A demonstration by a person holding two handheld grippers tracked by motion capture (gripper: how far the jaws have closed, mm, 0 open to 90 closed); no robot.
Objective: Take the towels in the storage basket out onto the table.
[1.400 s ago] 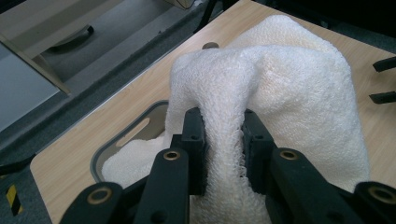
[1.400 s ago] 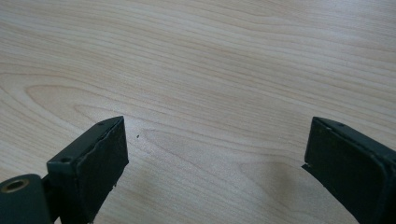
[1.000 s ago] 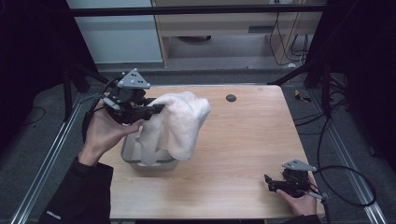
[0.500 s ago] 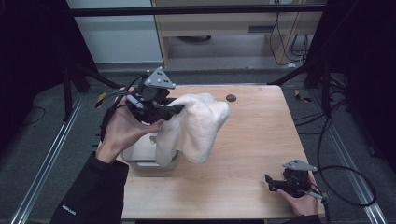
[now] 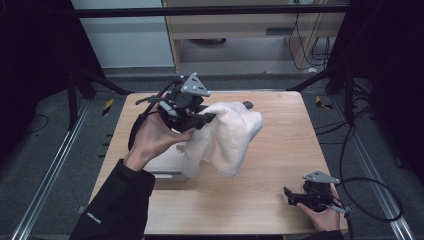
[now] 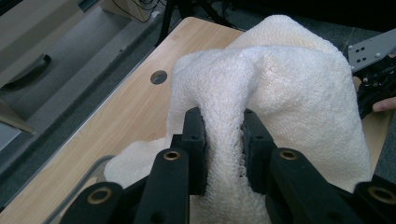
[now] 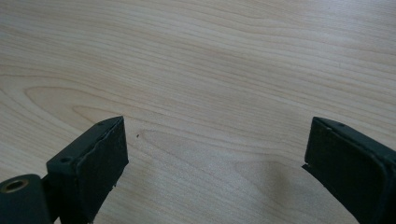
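The left gripper (image 6: 223, 154) has its fingers clenched on a white towel (image 5: 231, 137), lifted so it hangs free above the counter (image 5: 280, 200). The right gripper (image 7: 215, 163) waits near right, fingers spread, grasping nothing

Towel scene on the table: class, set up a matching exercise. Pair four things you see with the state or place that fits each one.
Things:
1. left gripper
2. right gripper
3. white towel
4. metal tray

States:
a. open above bare wood
b. on the table, partly covered by cloth
c. shut on cloth
d. lifted, hanging in folds

Pairs: 1-c, 2-a, 3-d, 4-b
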